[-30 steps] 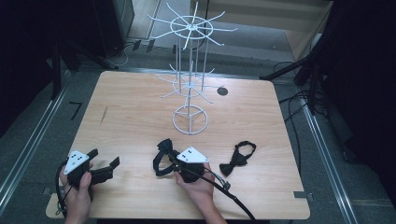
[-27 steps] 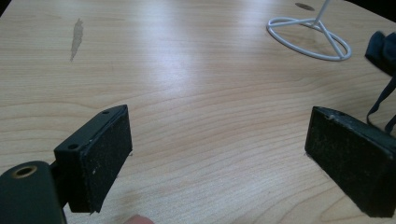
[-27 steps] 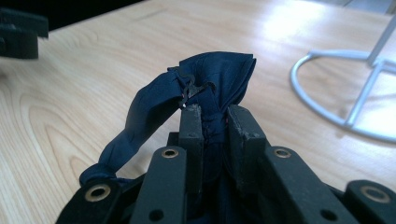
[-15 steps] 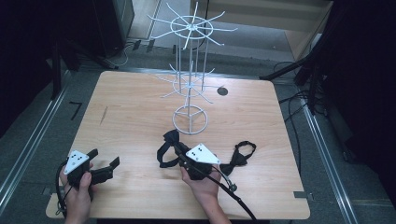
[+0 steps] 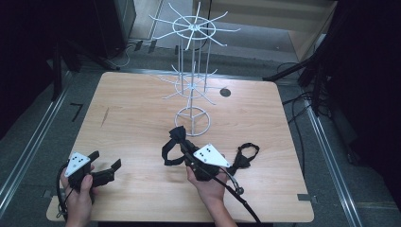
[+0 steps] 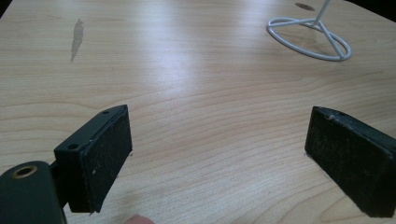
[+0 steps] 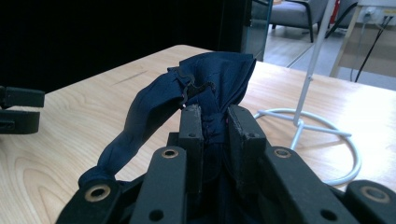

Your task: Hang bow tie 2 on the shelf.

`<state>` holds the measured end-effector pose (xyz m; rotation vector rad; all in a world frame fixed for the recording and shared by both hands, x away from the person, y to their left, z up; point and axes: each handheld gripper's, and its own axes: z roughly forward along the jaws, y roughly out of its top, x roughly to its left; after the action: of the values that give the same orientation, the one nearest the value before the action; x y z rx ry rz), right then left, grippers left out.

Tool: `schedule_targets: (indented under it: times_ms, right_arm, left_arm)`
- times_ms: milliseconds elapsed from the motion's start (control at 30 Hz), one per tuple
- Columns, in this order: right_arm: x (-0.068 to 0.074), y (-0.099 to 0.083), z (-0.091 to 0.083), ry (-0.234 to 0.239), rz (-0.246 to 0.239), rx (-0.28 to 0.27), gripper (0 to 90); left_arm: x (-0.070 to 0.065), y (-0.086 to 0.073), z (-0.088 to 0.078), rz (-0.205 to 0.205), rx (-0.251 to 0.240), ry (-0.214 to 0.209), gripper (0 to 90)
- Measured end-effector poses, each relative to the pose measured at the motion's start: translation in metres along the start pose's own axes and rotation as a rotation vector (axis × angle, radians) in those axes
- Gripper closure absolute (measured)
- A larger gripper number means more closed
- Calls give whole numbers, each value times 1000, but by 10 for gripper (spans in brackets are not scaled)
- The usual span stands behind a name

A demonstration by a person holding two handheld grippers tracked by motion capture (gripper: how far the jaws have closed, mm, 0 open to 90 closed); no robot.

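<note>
A dark navy bow tie [image 5: 170, 147] with its strap loop hangs off the table, and my right gripper [image 5: 182, 143] is shut on it. In the right gripper view the pads pinch the cloth of the bow tie [image 7: 215, 77] just under its knot. A white wire rack [image 5: 194, 80] stands behind it, and its ring base [image 5: 193, 119] rests on the table. My left gripper [image 5: 105, 161] lies at the front left of the table with its jaws wide open, and nothing sits between them in the left gripper view [image 6: 217, 154].
A second black bow tie [image 5: 243, 156] lies flat on the wooden table [image 5: 132, 109], right of my right hand. A small dark round mark [image 5: 225, 92] sits near the far right. The rack's ring base [image 6: 308, 39] [image 7: 327, 135] is close ahead of both grippers.
My right gripper has risen and shifted right toward the rack's base, carrying the navy bow tie, whose strap now hangs off the table. The left gripper has stayed put.
</note>
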<state>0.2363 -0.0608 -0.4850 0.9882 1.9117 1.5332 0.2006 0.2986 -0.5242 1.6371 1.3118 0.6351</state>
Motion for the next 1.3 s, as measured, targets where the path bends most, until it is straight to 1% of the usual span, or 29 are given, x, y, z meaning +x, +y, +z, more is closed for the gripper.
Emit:
schedule_targets:
  times_ms: [167,333,533,600,700,867,1067,1300]
  right_arm:
    - [-2,8,-6,-13,2,-20,779]
    - [-3,12,-11,-21,-7,-31,779]
    - [-7,19,-18,-35,0,-53,779]
    - [-9,24,-21,-39,3,-64,779]
    - [-9,29,-25,-46,-7,-76,779]
    - [-9,36,-32,-52,-5,-94,779]
    - [-9,42,-36,-55,-14,-112,779]
    - [-11,52,-42,-62,-13,-136,779]
  left_arm:
    - [0,0,0,0,0,-2,82]
    - [0,0,0,0,0,-1,82]
    - [0,0,0,-1,0,0,82]
    - [0,0,0,-1,-1,1,81]
    - [0,0,0,-1,-2,0,82]
    - [0,0,0,-1,-3,1,81]
    - [0,0,0,-2,-4,2,82]
    - [0,0,-1,-2,-2,1,82]
